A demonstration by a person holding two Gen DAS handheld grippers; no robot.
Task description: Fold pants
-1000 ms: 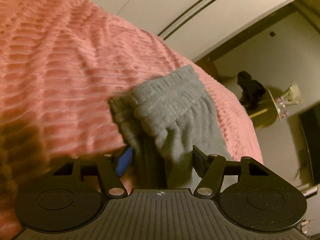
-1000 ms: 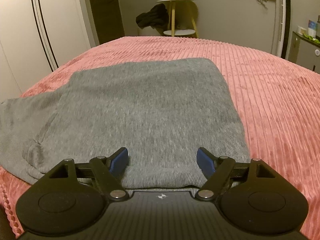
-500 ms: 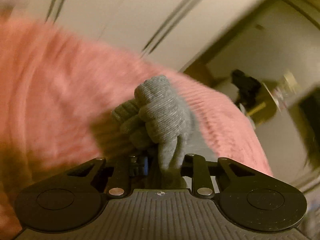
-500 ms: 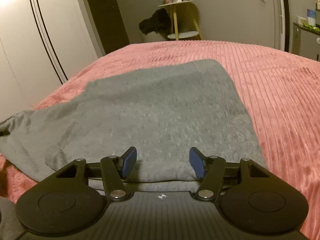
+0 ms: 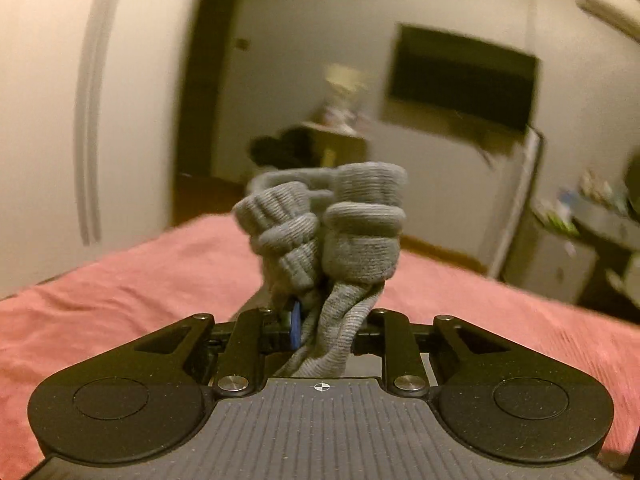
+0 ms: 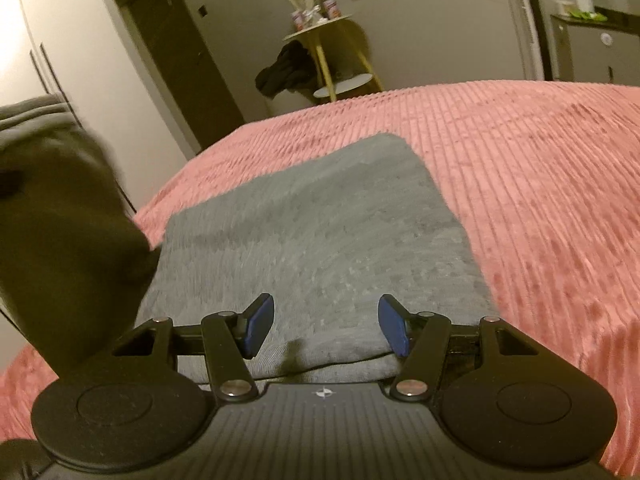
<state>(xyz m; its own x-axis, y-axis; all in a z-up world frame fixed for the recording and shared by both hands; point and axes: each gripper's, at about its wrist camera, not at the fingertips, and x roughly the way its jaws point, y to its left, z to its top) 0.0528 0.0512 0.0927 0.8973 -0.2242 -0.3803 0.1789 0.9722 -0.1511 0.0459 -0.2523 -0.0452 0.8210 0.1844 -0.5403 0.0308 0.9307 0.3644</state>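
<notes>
Left wrist view: left claw (image 5: pixel 324 328) clamps bunched grey ribbed pant cuffs (image 5: pixel 332 232) above pink bed (image 5: pixel 120 280); right claw (image 6: pixel 326 330), half-open, should pin the fold while cuffs carry across evenly.

A bed (image 6: pixel 540 168) covered in a ribbed pink bedspread (image 6: pixel 520 200) fills the lower part of both views. Directly on it lie grey pants (image 6: pixel 320 232), folded into a flat rectangle that starts beneath the right wrist camera's jaws and runs ahead of them, its near edge passing under both. Bare spread shows to the right of those jaws and beyond the fabric's far edge.
</notes>
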